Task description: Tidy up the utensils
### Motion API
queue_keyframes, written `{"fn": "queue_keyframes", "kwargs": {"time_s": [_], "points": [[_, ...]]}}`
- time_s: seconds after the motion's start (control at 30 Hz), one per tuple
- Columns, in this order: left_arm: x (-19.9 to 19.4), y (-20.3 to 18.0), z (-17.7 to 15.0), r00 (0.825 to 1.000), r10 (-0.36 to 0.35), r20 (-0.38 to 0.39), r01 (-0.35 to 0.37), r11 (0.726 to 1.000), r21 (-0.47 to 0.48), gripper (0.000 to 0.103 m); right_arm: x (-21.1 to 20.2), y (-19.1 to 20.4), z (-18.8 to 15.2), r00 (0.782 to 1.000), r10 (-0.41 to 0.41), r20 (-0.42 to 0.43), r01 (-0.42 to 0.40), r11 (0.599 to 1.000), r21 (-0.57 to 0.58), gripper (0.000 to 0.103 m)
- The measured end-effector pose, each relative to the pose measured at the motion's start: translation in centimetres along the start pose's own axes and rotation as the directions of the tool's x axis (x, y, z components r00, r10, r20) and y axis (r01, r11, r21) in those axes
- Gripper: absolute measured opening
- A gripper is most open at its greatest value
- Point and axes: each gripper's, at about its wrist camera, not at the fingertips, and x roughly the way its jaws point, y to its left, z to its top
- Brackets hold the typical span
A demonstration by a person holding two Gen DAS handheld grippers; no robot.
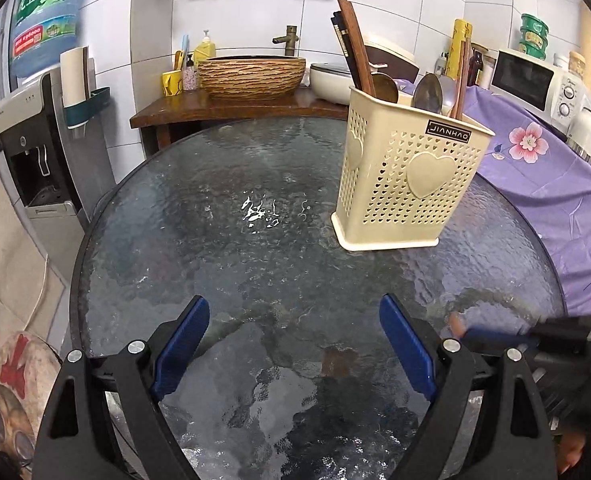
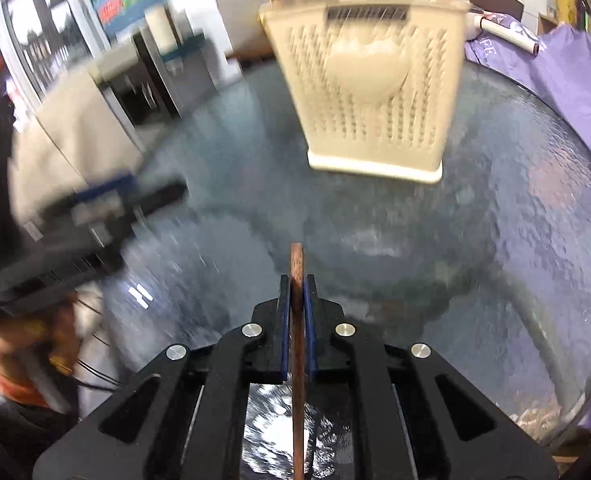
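A cream perforated utensil holder with heart shapes stands on the round glass table, right of centre. It holds spoons, dark chopsticks and brown chopsticks. My left gripper hovers open over the near part of the glass, nothing between its blue pads. In the right wrist view my right gripper is shut on a brown wooden chopstick, whose end sticks out past the pads toward the holder. The right gripper also shows, blurred, at the right edge of the left wrist view.
A purple flowered cloth lies along the table's right side. Behind stand a wooden counter with a woven basin, a rice cooker and a microwave. A water dispenser is at the left. A hand with the left gripper appears blurred.
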Motion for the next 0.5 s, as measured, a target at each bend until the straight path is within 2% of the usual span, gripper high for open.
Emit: {"fn": "queue_keyframes", "kwargs": {"time_s": [0.07, 0.2, 0.5], "points": [[-0.1, 0.1, 0.1, 1.0, -0.013, 0.001, 0.013, 1.0, -0.011, 0.085, -1.5, -0.6, 1.1, 0.997, 0.053, 0.053, -0.054, 0.998, 0.016, 0.007], [-0.6, -0.5, 0.6, 0.999, -0.045, 0.015, 0.045, 0.999, 0.0, 0.085, -5.6, -1.7, 3.6, 0.978, 0.133, 0.162, -0.136, 0.991, 0.006, 0.007], [-2.3, -2.3, 3.0, 0.994, -0.083, 0.074, 0.079, 0.995, 0.054, 0.085, -12.1, -1.9, 6.8, 0.934, 0.143, 0.327, -0.129, 0.99, -0.065, 0.007]]}}
